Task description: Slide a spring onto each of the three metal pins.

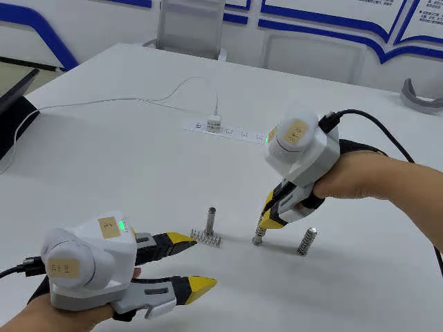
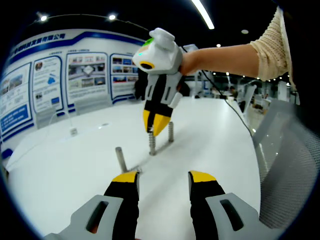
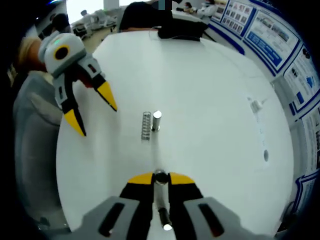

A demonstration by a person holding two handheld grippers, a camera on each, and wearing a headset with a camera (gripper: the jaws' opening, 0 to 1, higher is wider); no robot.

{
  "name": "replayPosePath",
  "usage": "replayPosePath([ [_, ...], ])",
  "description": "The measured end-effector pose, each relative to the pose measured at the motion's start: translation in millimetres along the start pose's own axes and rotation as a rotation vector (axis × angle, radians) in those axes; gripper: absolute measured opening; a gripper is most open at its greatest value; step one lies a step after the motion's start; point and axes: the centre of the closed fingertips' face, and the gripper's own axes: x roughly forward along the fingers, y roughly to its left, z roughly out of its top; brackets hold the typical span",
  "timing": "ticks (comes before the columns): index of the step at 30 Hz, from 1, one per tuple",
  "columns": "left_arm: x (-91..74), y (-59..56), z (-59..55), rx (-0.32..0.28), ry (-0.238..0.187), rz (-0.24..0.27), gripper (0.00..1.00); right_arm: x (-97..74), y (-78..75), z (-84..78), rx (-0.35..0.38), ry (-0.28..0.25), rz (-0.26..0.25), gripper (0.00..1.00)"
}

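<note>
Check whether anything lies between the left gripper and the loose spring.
Nothing visible does. The spring lies on bare table just ahead of the open left gripper, beside the bare pin. The right gripper is off to the side, closed on the middle pin.

White worktop [image 1: 104, 159] – power strip [image 1: 228, 130] near centre, cable [image 1: 104, 104] running off toward 9 o'clock. Grey chair [image 1: 190, 28] at 12 o'clock. Blue-trimmed wall [image 1: 318, 17] at 1 o'clock. Left gripper view – poster boards [image 2: 60, 75] at 9 o'clock, ceiling strip light [image 2: 205, 12] at 1.
</note>
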Motion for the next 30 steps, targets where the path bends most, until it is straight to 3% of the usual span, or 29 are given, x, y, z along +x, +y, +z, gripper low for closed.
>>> replayPosePath([
  [8, -0.2, 0.0, 0.0, 0.001, 0.002, -0.001, 0.4, 6.6, 1.1, -6.2, 0.0, 0.022, 0.001, 0.12],
  [30, -0.8, 1.0, 0.1, -0.001, 0.003, 0.006, 0.4, 13.3, -0.1, -9.8, 0.029, -0.008, -0.011, 0.13],
])
